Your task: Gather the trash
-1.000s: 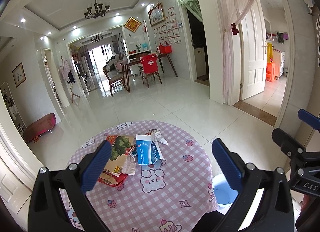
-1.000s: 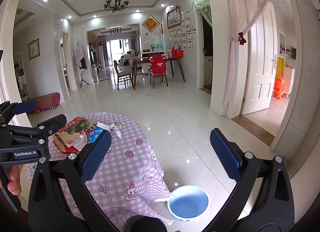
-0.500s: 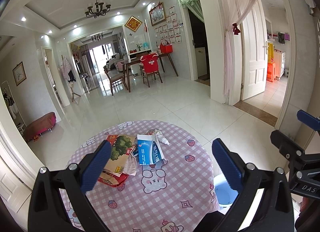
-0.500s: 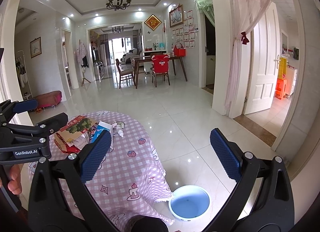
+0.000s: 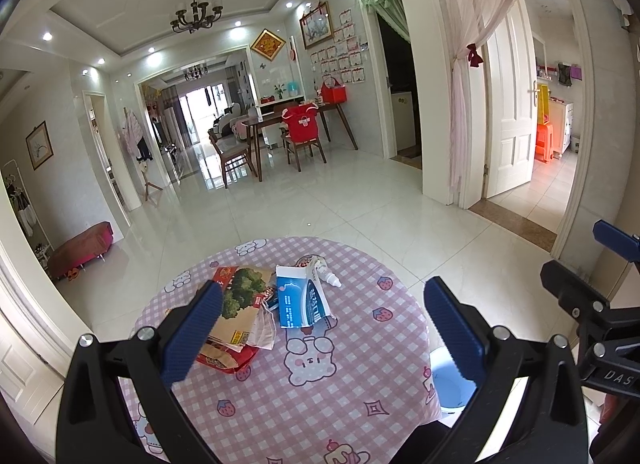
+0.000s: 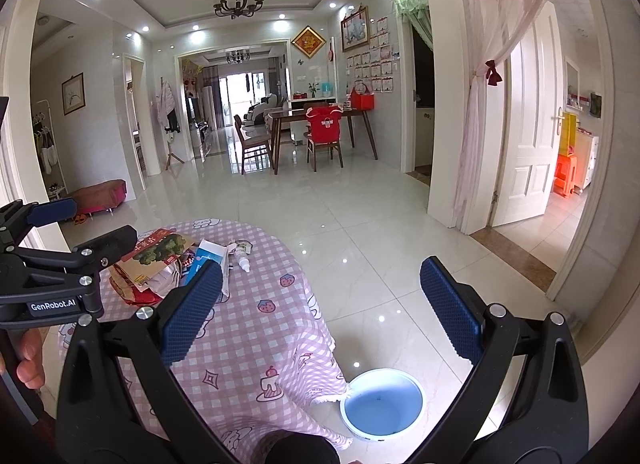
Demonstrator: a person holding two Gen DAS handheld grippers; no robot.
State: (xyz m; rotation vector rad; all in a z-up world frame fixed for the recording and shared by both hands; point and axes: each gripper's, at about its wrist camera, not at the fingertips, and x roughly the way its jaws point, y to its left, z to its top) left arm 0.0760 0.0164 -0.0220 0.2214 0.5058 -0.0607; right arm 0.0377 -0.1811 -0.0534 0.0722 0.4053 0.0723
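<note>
Spread wide and empty, the left tool and right tool are held above the counter; trash boxes are seen ahead of the left tool.

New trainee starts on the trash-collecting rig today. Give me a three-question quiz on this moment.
1. True or false: the left gripper is shut on the blue box.
2. Where is the bin? A) on the table B) on the floor beside the table C) under a chair
3. Fill in: the small white dropper bottle lies on the ____.

Key: 1 false, both it and the right gripper are open and empty. 2 B. 3 table, beside the blue box.
</note>
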